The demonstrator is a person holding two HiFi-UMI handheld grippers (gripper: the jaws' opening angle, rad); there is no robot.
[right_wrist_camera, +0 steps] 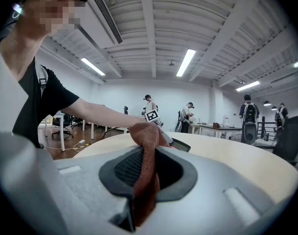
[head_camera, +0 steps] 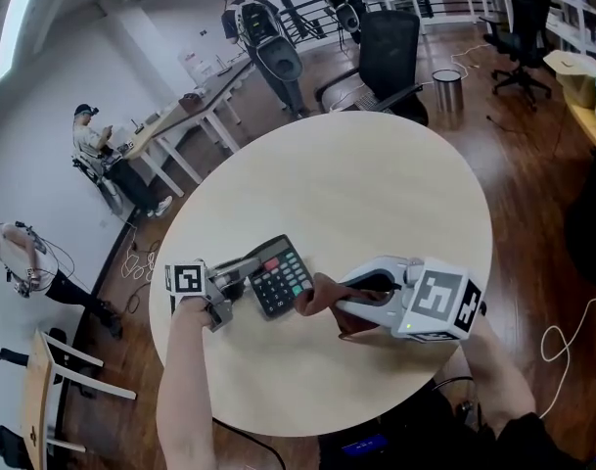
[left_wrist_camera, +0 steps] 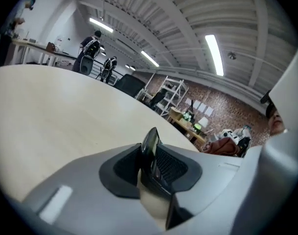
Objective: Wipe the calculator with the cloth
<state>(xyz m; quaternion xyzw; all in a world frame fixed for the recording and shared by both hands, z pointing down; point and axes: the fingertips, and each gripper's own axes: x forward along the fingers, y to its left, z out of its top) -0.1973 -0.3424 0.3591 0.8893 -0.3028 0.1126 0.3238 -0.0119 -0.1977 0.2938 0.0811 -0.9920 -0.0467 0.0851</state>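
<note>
The left gripper's point(head_camera: 237, 278) 2 jaws clamp one end of the black calculator point(head_camera: 281, 275) over the round table point(head_camera: 376, 184) while the right gripper point(head_camera: 354, 298) pinches the reddish-brown cloth point(head_camera: 320, 292) at its other edge, so wiping seems about to start, and the next move calls for sweeping the cloth across the keys.

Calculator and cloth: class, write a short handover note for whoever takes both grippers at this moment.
Left gripper: shut on the calculator's left edge, at the near side of the table.
Right gripper: shut on the cloth, whose bunched end meets the calculator's right edge.
Done: both things gripped, cloth at the calculator.
Left: wipe across keys and display. How much is already wiped cannot be told.
</note>
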